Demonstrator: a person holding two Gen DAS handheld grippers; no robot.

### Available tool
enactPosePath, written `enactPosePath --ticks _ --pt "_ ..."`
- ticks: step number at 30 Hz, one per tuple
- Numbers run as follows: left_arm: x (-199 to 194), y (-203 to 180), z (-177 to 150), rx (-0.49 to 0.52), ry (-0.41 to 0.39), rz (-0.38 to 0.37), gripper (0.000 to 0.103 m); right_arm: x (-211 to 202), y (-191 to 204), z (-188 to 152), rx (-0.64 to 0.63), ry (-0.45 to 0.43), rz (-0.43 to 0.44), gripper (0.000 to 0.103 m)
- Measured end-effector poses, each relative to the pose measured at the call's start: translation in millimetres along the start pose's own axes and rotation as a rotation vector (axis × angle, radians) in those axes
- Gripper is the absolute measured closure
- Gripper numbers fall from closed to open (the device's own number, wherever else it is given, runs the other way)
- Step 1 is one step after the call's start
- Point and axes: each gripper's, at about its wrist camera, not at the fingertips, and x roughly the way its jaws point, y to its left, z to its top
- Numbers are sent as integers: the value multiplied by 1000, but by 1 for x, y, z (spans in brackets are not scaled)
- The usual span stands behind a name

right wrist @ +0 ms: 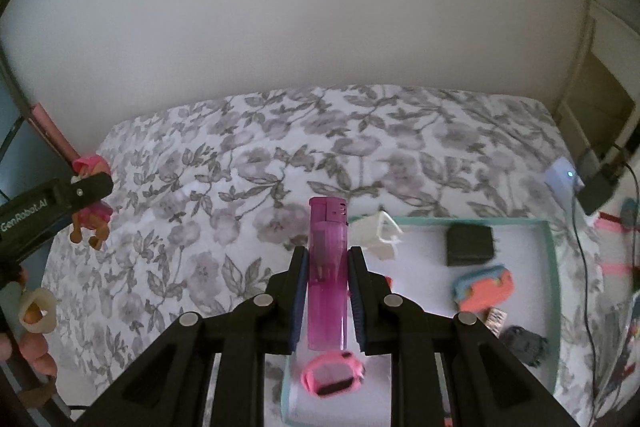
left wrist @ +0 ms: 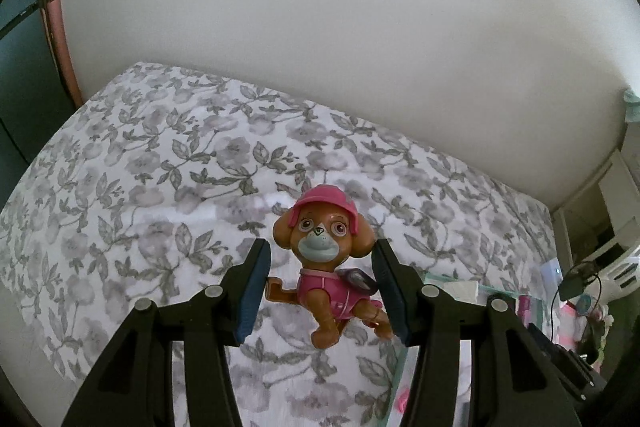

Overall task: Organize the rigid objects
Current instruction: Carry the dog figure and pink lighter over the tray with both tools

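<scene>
Above the floral bedspread [left wrist: 160, 167], left tool [left wrist: 320, 283] pinches a pink-helmeted plastic puppy figurine [left wrist: 324, 259] by its paw and side; right tool [right wrist: 328, 291] clamps a translucent magenta lighter [right wrist: 326, 267] over the teal-rimmed tray [right wrist: 554, 267] at 5 o'clock. Risk: the off-centre grip lets the figurine twist out and drop.

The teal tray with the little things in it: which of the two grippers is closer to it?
Right. The right gripper, shut on a pink lighter, hangs over the teal tray's near-left corner. The left gripper, holding a toy puppy, is off to the tray's left, above the bedspread.
</scene>
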Motion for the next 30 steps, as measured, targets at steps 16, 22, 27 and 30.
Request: enactPosePath --ticks 16,22,27,30 --pt "-4 -67 -67 194 85 -41 49 -45 -54 -32 103 -26 -48 82" --pt "-2 -100 -94 293 112 -44 49 -57 -72 -43 131 -41 -84 82" --pt "0 -124 -116 364 148 -66 49 -57 -92 -52 163 -26 -128 82" --pt "3 -139 -131 408 171 -73 49 -54 -103 -58 186 -10 -148 82"
